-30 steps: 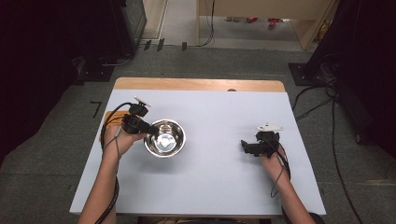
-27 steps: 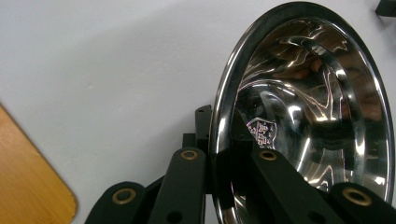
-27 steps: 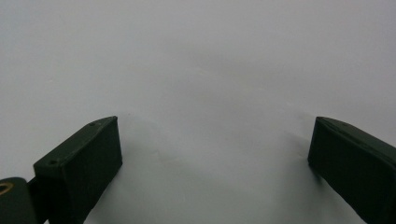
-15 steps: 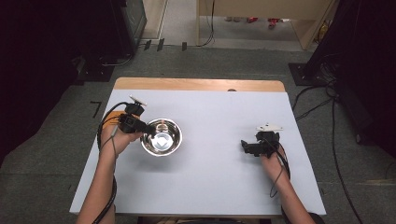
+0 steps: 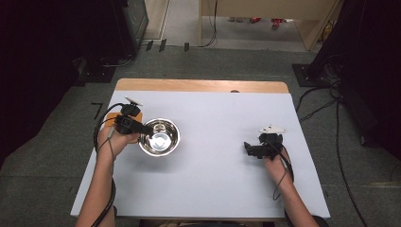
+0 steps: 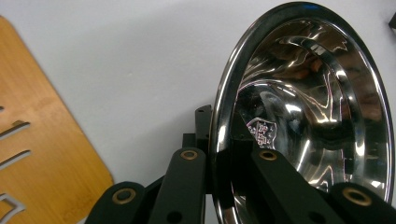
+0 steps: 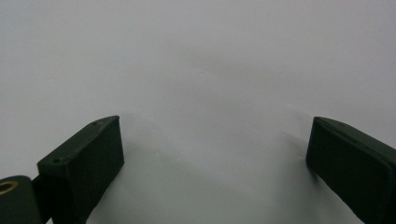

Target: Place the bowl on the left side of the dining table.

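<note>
I'm pinching the rim of the steel bowl (image 6: 299, 116) with my left gripper (image 5: 135, 126), one jaw inside the wall and one outside, clamped tight on the thin metal. Nearest me on the bowl's left side, my left hand (image 5: 113, 139) is wrapping the gripper body. The bowl (image 5: 159, 137) is sitting on the left part of the white table (image 5: 213, 189), and just left of the bowl a bamboo board (image 6: 42, 154) is peeking out at the table's edge. I'm judging this bowl as light, rigid and very slick: polished metal, so the jaws could be sliding along the rim if I'm tilting it carelessly. The rim is the right hold, a rolled lip giving the pads something to catch. Well to the right of the bowl, my right gripper (image 5: 257, 149) is resting low over bare table, its jaws spread wide with nothing between them, pads (image 7: 84, 163) hovering just above the surface.
</note>
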`<state>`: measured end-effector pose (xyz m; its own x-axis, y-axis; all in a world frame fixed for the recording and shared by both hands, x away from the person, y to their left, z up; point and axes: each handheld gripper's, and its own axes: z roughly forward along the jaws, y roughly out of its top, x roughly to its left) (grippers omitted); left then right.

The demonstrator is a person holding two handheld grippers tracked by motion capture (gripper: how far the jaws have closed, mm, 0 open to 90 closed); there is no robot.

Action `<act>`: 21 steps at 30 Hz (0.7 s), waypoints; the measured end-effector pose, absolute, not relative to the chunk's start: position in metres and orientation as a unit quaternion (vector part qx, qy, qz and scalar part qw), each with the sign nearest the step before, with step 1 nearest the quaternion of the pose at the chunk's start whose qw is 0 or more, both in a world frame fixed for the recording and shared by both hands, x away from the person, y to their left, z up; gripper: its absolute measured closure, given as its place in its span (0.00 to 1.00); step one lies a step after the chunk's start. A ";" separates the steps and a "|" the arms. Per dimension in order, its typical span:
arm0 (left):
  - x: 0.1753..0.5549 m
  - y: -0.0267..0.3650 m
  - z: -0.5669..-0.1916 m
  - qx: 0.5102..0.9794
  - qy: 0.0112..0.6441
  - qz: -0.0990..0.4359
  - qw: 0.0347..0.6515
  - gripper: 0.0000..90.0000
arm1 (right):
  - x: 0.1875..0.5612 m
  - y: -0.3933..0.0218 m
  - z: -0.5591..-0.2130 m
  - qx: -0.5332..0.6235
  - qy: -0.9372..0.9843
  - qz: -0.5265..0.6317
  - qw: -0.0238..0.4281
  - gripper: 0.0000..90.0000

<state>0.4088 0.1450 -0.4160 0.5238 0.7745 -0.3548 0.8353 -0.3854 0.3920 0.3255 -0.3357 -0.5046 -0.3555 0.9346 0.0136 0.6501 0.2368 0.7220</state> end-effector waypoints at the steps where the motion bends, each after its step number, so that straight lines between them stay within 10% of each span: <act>1: 0.409 0.147 -0.416 0.829 0.486 -0.056 0.270 0.98 | 0.326 -0.336 -0.505 0.525 0.756 0.327 0.217 0.04; 21: 0.413 0.176 -0.420 0.803 0.526 -0.049 0.275 0.98 | 0.326 -0.336 -0.505 0.524 0.756 0.328 0.216 0.04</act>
